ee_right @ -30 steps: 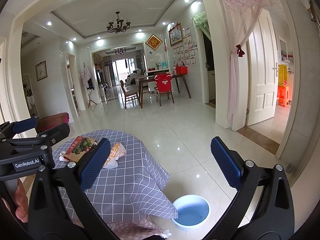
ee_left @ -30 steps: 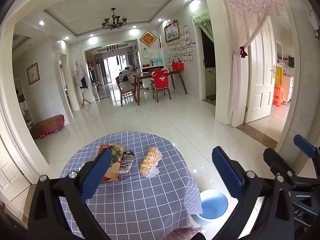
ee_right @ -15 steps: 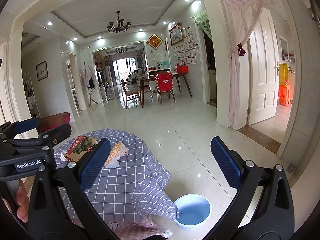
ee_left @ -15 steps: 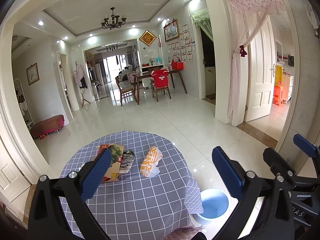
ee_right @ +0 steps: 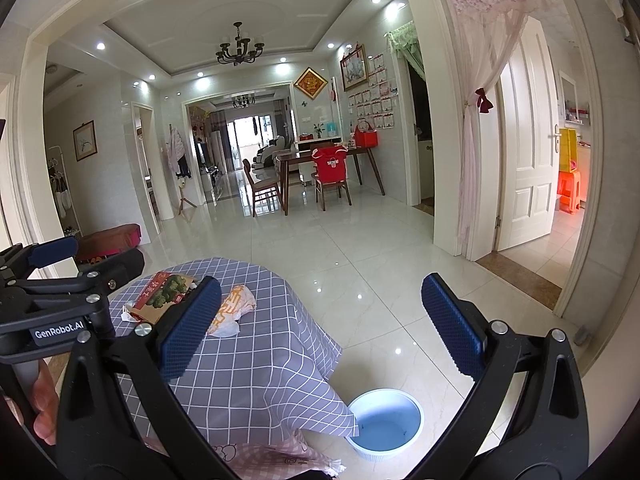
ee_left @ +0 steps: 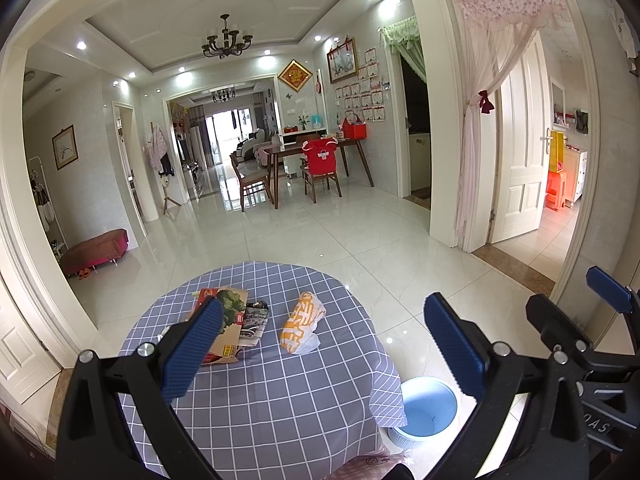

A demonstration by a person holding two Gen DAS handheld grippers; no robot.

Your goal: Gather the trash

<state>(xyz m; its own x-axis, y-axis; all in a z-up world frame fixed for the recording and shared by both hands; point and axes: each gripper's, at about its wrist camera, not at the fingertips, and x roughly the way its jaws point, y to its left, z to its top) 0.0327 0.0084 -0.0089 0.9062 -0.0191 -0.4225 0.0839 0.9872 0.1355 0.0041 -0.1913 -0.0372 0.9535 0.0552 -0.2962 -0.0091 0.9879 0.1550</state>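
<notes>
A round table with a grey checked cloth (ee_left: 280, 392) (ee_right: 256, 376) carries trash: a crumpled orange-and-white wrapper (ee_left: 301, 322) (ee_right: 232, 308), a flat brown snack packet with a broccoli picture (ee_left: 228, 320) (ee_right: 164, 292) and a dark wrapper (ee_left: 254, 318) beside it. A light blue bin (ee_left: 426, 408) (ee_right: 386, 422) stands on the floor at the table's right. My left gripper (ee_left: 324, 356) hovers open above the table's near side, holding nothing. My right gripper (ee_right: 320, 328) is open too, over the table's right edge and the floor, and empty.
A pink checked fabric (ee_right: 272, 456) lies at the table's near edge. Glossy white tile floor (ee_left: 320, 240) stretches ahead to a dining table with chairs (ee_left: 304, 160). A white door with a pink curtain (ee_left: 500, 140) is on the right, a low red bench (ee_left: 96, 250) on the left.
Both grippers have drifted very slightly; the scene shifts a little in each view. Nothing on the table has moved.
</notes>
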